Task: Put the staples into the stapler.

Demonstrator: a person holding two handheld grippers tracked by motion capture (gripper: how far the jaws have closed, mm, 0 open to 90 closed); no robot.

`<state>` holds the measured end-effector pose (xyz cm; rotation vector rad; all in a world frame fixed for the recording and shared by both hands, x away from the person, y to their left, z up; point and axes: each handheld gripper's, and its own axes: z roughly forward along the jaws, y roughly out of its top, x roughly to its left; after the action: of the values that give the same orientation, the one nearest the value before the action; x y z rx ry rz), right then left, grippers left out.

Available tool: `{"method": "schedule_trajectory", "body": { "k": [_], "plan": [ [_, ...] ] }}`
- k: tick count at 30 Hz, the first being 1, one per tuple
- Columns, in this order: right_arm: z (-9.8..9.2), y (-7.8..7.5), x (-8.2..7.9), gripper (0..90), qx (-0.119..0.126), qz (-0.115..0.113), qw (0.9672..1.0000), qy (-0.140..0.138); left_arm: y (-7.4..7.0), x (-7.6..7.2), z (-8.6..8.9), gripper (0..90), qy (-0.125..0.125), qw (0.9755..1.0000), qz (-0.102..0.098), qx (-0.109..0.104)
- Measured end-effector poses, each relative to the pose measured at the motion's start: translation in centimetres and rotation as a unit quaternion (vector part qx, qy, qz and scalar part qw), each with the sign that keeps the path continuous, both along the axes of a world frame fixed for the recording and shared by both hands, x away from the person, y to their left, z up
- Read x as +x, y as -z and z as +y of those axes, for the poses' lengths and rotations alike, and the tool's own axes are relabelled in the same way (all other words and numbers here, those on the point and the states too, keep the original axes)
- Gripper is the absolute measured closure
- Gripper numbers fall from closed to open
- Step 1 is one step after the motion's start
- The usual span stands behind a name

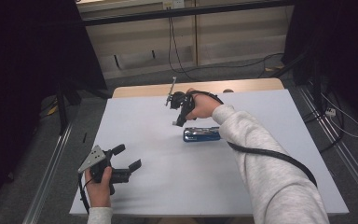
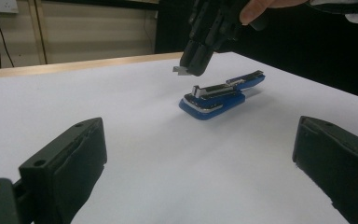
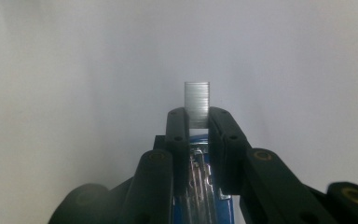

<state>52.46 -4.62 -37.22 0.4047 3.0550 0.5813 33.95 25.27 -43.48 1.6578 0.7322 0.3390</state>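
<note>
Right gripper hangs tip-down over the middle of the counter, toward its far edge, jaws drawn close together and clamped on a strip of staples; the right gripper view shows the silvery strip standing out past the tips with the blue stapler directly behind it. From the left gripper view, the strip's lower end is just above the stapler and apart from it; the stapler lies flat with its top arm swung open and its metal channel exposed. Left gripper rests low near the counter's near left corner, jaws spread wide, holding nothing and touching nothing visible. Risks, as judged: the strip is held only by a narrow pinch, so a tilt on descent could snag it against the channel rim, snapping the glued staples or twisting the strip out of the jaws. The stapler is unrestrained; sideways pressure could slide it across the smooth counter. Steadying it with the idle gripper would reduce both hazards.
</note>
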Motion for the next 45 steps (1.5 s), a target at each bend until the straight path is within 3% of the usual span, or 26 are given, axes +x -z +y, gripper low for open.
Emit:
{"method": "schedule_trajectory", "body": {
  "k": [45],
  "plan": [
    [-3.9, -0.5, -0.6, 78.3, 0.005, -0.002, 0.9998, 0.018, -0.1, -0.1, 0.0, 2.8, -0.005, 0.9999, 0.001, 0.012]
  ]
}}
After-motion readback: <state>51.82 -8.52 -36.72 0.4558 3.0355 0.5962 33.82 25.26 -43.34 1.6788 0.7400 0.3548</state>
